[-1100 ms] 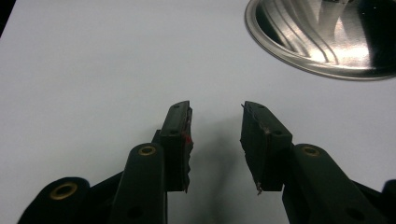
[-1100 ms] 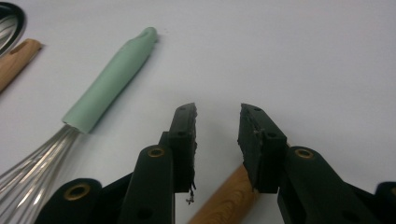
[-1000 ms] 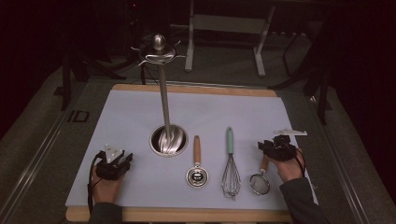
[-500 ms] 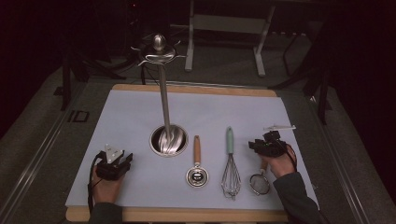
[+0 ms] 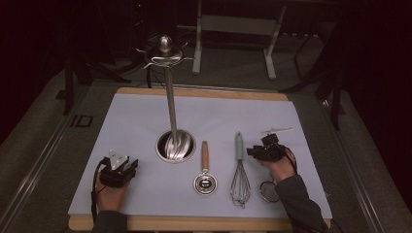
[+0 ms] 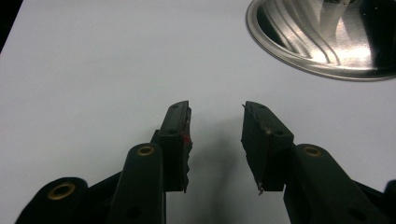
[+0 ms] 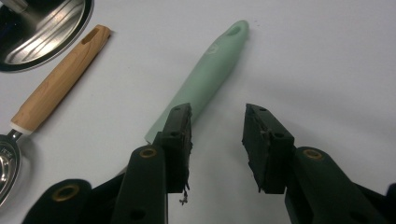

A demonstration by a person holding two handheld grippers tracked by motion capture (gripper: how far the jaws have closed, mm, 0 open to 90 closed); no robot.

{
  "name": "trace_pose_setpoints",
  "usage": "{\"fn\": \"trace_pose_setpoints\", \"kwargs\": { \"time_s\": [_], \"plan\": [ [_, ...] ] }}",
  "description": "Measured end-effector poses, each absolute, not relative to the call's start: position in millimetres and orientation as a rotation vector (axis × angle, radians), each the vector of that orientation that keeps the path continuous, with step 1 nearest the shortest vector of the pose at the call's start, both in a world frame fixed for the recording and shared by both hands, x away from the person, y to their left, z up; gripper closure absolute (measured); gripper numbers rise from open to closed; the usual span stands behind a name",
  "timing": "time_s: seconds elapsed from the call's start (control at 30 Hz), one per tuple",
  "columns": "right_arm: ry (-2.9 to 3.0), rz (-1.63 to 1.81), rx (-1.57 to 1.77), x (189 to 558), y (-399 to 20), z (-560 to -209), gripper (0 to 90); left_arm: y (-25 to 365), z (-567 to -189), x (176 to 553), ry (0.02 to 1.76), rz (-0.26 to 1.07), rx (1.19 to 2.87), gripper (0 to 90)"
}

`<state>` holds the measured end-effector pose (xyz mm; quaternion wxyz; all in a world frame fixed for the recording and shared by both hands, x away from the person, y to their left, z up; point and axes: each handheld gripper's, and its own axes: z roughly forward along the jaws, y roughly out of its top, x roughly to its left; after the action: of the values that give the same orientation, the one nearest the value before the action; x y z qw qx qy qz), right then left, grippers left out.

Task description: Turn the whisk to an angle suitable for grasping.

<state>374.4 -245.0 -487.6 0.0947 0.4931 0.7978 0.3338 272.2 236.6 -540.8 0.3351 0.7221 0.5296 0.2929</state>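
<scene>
A steel utensil stand (image 5: 171, 116) rises from its round base (image 5: 175, 146) on the pale mat (image 5: 145, 116). To its right lie a wooden-handled measuring scoop (image 5: 205, 167) and a whisk (image 5: 239, 167) with a mint-green handle. My right gripper (image 5: 252, 151) hovers just right of that handle, open and holding nothing. In the right gripper view the mint handle (image 7: 210, 70) runs behind the left jaw of the right gripper (image 7: 218, 112). My left gripper (image 5: 129, 166) rests open at the mat's front left. In the left gripper view the left gripper (image 6: 216, 109) holds nothing, with the base (image 6: 327, 42) at the upper right.
A small round strainer (image 5: 268, 191) lies beside the right forearm. A thin metal piece (image 5: 276, 130) lies behind the right gripper. The mat sits on a wooden board (image 5: 194, 92). Dark floor and a metal frame (image 5: 233, 29) lie beyond the table.
My right gripper has moved left, from above the strainer towards the whisk's green handle. The left gripper has stayed in place.
</scene>
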Motion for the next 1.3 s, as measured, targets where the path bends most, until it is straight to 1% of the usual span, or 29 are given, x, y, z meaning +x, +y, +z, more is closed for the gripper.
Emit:
{"fn": "trace_pose_setpoints", "kwargs": {
  "time_s": [0.23,0.4,0.77,1.3],
  "plan": [
    [2.414,1.008,1.486,379,-229,-493,59.8,237,-541,272,1.384,0.764,1.884,61.7],
    [2.448,0.985,1.491,383,-219,-498,60.0,237,-541,272,1.385,0.764,1.881,61.5],
    [2.457,0.959,1.560,387,-214,-504,60.9,237,-541,272,1.385,0.767,1.884,61.3],
    [2.648,0.901,1.479,391,-169,-507,62.5,237,-541,272,1.385,0.764,1.878,60.7]
  ]
}}
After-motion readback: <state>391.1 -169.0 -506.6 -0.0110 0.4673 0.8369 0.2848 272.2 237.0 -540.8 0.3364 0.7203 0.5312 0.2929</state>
